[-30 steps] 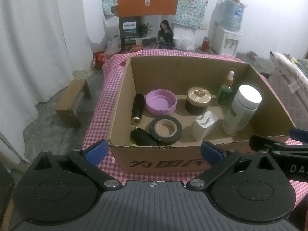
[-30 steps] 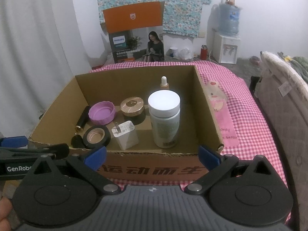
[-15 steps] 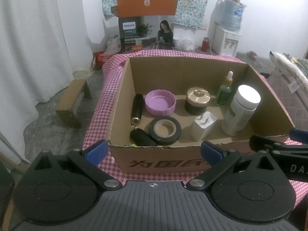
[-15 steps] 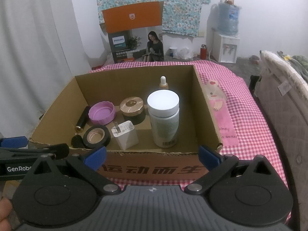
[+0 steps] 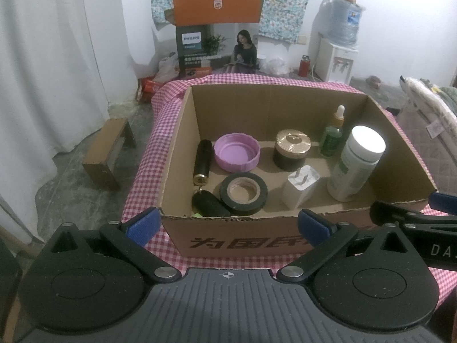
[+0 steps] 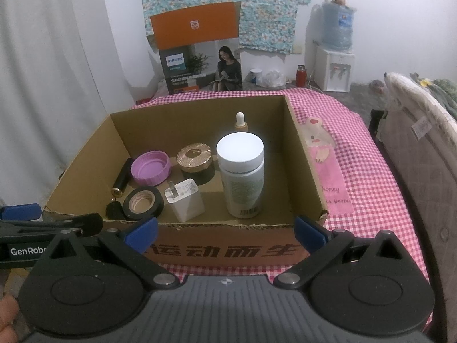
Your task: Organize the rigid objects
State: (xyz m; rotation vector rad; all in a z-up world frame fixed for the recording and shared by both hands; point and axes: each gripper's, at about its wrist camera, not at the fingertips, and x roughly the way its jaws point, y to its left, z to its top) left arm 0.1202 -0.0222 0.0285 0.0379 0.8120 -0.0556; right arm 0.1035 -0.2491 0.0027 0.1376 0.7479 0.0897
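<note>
left gripper (image 5: pixel 227 225) wide open, empty, level before cardboard box (image 5: pixel 285 240) | right gripper (image 6: pixel 225 233) likewise | white bottle (image 6: pixel 241 175) upright ahead, axis vertical

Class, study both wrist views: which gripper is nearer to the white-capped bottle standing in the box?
Right. The right gripper faces the white-capped bottle almost head-on across the box's front wall; the left gripper sits further toward the box's left side.

Pink checked tablecloth (image 5: pixel 148 154), Philips carton (image 5: pixel 217 31), water dispenser (image 5: pixel 338 57), red flask (image 5: pixel 304 65), white curtain (image 5: pixel 51 57)

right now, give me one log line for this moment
left gripper: open, empty | right gripper: open, empty | both short of box | bottle upright inside
</note>
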